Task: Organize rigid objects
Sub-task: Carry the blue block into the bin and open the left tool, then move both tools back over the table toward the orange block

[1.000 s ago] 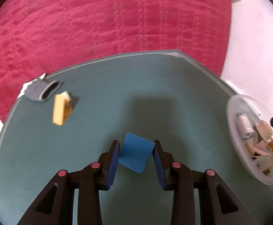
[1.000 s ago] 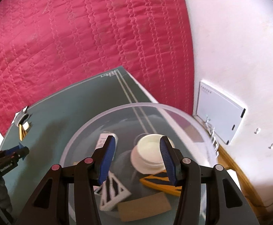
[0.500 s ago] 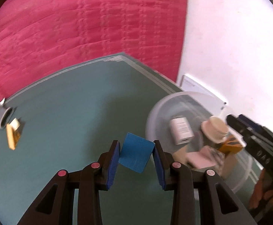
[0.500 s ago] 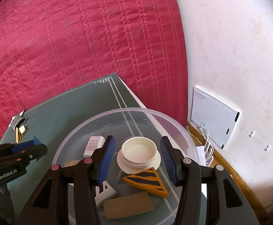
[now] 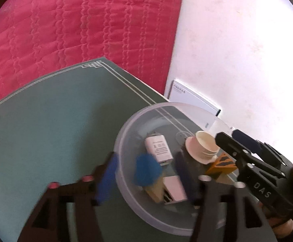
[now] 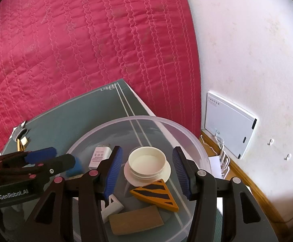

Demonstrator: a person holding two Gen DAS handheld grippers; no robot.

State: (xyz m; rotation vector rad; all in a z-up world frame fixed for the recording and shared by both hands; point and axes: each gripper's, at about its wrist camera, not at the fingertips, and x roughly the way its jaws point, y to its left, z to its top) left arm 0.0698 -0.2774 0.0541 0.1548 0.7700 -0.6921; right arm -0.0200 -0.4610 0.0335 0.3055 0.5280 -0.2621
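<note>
Red quilt (image 6: 86,50) behind; white wall (image 6: 247,50) w/ panel (image 6: 227,121) right.

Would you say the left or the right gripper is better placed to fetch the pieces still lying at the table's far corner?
Left, probably. The left gripper is opening over the bowl, the blue block loose between its jaws, nearer the corner pieces. The right gripper hangs empty over the bowl.

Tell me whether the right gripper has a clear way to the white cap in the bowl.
Probably yes. The right gripper hangs above the white cap with its jaws either side and nothing between; the left gripper stands off to the side.
</note>
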